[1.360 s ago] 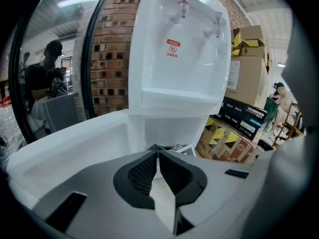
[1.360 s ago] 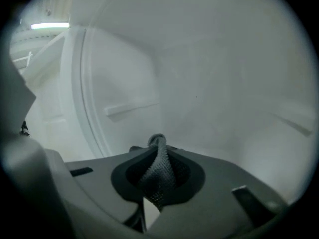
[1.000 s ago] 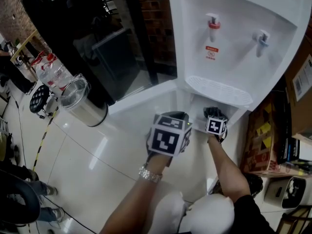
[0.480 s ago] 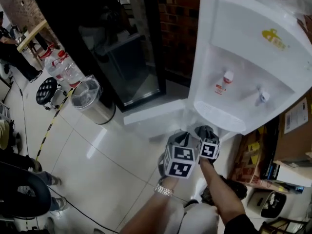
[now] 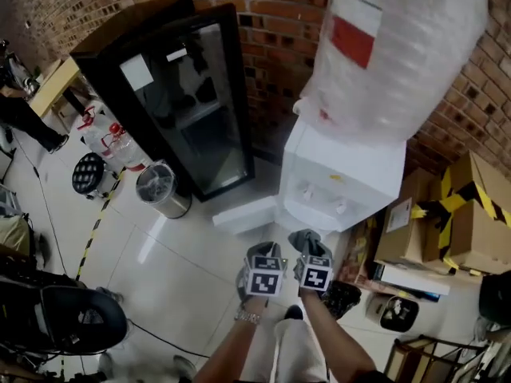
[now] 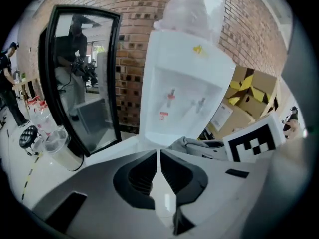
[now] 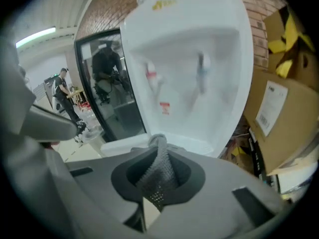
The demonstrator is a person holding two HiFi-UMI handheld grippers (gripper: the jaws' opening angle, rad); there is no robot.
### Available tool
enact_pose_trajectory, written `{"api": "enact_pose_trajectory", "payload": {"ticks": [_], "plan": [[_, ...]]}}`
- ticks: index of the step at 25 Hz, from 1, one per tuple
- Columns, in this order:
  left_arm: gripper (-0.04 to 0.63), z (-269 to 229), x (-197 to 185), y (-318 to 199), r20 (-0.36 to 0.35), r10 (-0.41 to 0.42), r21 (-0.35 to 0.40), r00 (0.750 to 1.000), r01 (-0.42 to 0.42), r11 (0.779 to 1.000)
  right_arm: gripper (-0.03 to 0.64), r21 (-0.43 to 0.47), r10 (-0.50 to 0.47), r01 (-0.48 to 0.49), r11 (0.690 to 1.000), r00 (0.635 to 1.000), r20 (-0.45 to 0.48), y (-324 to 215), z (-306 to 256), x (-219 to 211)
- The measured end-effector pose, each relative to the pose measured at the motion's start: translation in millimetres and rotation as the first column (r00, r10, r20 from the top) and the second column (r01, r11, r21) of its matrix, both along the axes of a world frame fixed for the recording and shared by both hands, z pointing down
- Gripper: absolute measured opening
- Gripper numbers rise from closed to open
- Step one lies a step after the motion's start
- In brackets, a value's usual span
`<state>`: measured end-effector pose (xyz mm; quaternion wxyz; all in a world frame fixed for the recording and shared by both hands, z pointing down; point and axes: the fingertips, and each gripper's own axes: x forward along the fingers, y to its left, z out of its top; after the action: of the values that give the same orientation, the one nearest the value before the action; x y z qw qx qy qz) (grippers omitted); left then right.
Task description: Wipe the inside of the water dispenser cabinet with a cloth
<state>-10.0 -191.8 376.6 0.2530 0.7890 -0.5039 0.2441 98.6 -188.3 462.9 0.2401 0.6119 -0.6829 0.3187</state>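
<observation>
The white water dispenser (image 5: 342, 174) stands against the brick wall, with a plastic-wrapped bottle (image 5: 391, 46) on top. Its low cabinet door (image 5: 243, 214) hangs open to the left. Both grippers are held side by side in front of it, apart from the cabinet. My right gripper (image 5: 308, 242) is shut on a grey cloth (image 7: 158, 166), which bunches up between its jaws. My left gripper (image 5: 262, 252) is shut with nothing in it (image 6: 158, 156). In the left gripper view the dispenser (image 6: 184, 93) is straight ahead and the cloth (image 6: 192, 144) lies at the right. The cabinet's inside is hidden.
A black glass-door fridge (image 5: 184, 110) stands left of the dispenser, with a steel bin (image 5: 160, 188), water bottles (image 5: 104, 138) and a stool (image 5: 88, 174) beside it. Cardboard boxes (image 5: 471, 206) are stacked at the right. A black chair (image 5: 64, 317) is at the lower left.
The head view has risen and drawn back. Both grippers have come away from the cabinet opening and now sit close together farther from the dispenser. The right still holds the cloth.
</observation>
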Motion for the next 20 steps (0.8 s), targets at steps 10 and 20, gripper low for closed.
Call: {"api": "enact_pose_trajectory", "payload": {"ticks": [10, 20], "plan": [[0.003, -279.9, -21.3, -0.5, -0.011, -0.113, 0.065, 0.994, 0.114, 0.991, 0.026, 0.015, -0.230, 0.230, 0.973, 0.968, 0.103, 20.2, -319.8, -57.1], [0.003, -408.0, 0.4, 8.8, -0.081, -0.117, 0.174, 0.990, 0.129, 0.976, 0.026, 0.142, -0.311, 0.288, 0.947, 0.932, 0.186, 21.5, -437.8, -45.6]]}}
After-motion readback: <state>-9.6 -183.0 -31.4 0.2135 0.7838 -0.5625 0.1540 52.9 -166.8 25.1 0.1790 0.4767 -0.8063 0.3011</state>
